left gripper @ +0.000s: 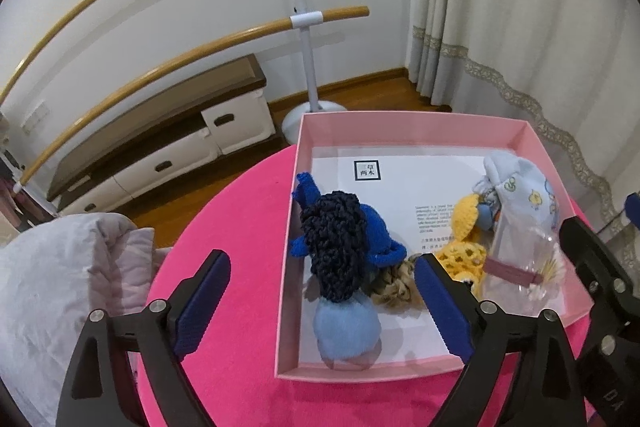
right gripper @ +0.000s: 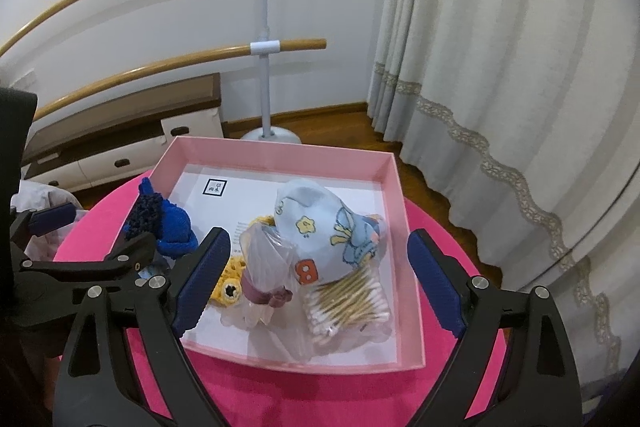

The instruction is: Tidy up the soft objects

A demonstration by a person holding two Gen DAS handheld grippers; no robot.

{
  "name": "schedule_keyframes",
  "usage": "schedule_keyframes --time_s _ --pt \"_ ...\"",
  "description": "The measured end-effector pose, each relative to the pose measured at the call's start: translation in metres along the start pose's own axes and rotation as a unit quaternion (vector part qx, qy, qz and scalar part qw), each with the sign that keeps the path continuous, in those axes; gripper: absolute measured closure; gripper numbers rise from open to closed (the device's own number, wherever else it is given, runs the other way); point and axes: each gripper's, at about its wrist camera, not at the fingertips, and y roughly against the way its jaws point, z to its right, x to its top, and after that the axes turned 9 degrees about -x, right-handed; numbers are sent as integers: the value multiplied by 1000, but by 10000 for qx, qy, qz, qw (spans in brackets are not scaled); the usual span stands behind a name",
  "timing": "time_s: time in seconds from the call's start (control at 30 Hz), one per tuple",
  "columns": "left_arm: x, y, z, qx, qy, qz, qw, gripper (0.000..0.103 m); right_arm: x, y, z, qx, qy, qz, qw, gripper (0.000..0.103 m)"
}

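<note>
1. Cardboard box (left gripper: 404,131), pale pink, shallow, open-topped, squared walls; sits on a round table under a hot-pink fuzzy cover (left gripper: 240,211); white printed sheet (left gripper: 404,183) lining the floor of the box.
2. Inside, along the left wall: crocheted doll (left gripper: 340,259) lying flat, dark navy loopy yarn hair, royal-blue knit body, smooth light-blue rounded lower end nearest the camera. Just right of it, a tan crinkled scrunchie (left gripper: 394,287), partly hidden.
3. Further right: yellow openwork crochet piece (right gripper: 232,285) with a dark star-shaped eye; clear crinkly plastic bag (right gripper: 266,251) tied by a mauve band; pale-blue cotton cloth (right gripper: 320,231), bundled and domed, printed with cartoon figures, resting on the bag and on a packet of cotton swabs (right gripper: 348,301), wooden sticks with white tips.
4. Left gripper (left gripper: 322,303): black frame, ribbed blue pads, spread wide, nothing clasped, pads touching nothing; left pad over the table cover outside the box, right pad above the box interior, doll between them below.
5. Right gripper (right gripper: 320,283): likewise spread wide and empty, hovering above the bag, cloth and swabs; its black arm close beside the left gripper's right finger.
6. Around: rumpled grey-lilac quilt (left gripper: 60,287) at far left, low cabinet (left gripper: 168,147) with white drawers, wooden barre rails (left gripper: 200,51) on a white stand, cream curtain (left gripper: 520,27) with lace trim at right.
</note>
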Motion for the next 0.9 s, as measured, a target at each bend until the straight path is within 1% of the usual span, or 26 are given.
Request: schedule_keyframes --time_s 0.17,0.37,0.43,0.47,0.53,0.73,0.9 --pt "-17 24 5 -165 20 88 9998 11 -9 20 7 -91 -40 71 9999 13" --pt "-33 58 7 -202 70 297 9993 9 -19 50 18 -218 -163 241 9993 11" --pt "-41 72 8 -151 59 409 9990 8 -23 60 22 -267 -193 293 9990 6" --pt "-44 78 9 -95 50 464 9989 8 -25 65 24 -295 -211 337 9988 1" --pt "-53 93 11 15 40 598 9982 8 -30 77 28 -380 -277 450 9979 1" --pt "-77 136 22 -22 27 965 9953 8 -42 111 40 -575 -384 722 9950 1" --pt "-94 167 30 -37 22 1256 9921 7 -51 137 46 -949 -421 1002 9895 1"
